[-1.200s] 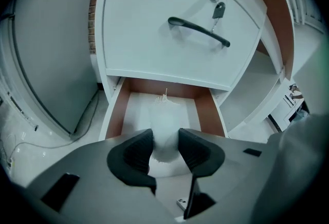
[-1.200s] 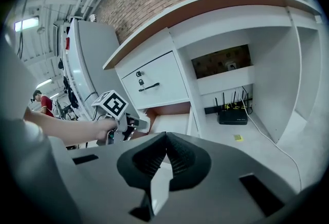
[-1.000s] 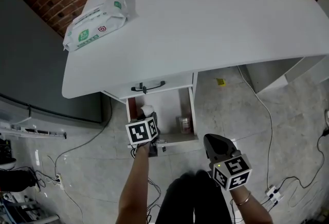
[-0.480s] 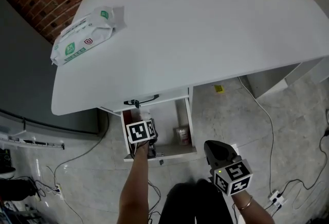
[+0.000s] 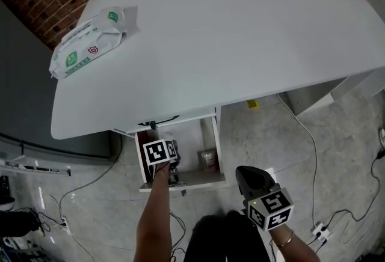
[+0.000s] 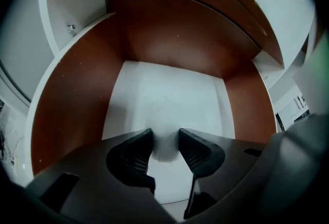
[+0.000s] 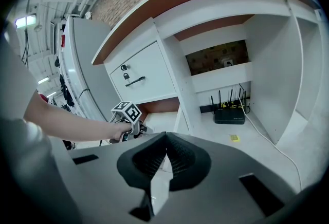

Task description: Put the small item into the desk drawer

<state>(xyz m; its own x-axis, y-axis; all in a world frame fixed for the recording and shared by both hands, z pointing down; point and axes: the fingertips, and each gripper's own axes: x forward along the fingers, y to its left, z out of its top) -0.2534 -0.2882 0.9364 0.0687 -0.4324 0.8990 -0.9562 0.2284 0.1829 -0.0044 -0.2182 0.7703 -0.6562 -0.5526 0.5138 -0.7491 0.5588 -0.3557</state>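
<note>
Left tongs (image 6: 165, 136), clamped on a white item (image 6: 165, 150), are held in the drawer (image 6: 67, 99), arm outstretched; right tongs (image 7: 165, 141) shut.

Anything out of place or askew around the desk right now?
The wet wipes pack lies askew on the desk, one corner seemingly overhanging its left edge. A small yellow scrap lies on the floor under the desk. Nothing else stands out.
</note>
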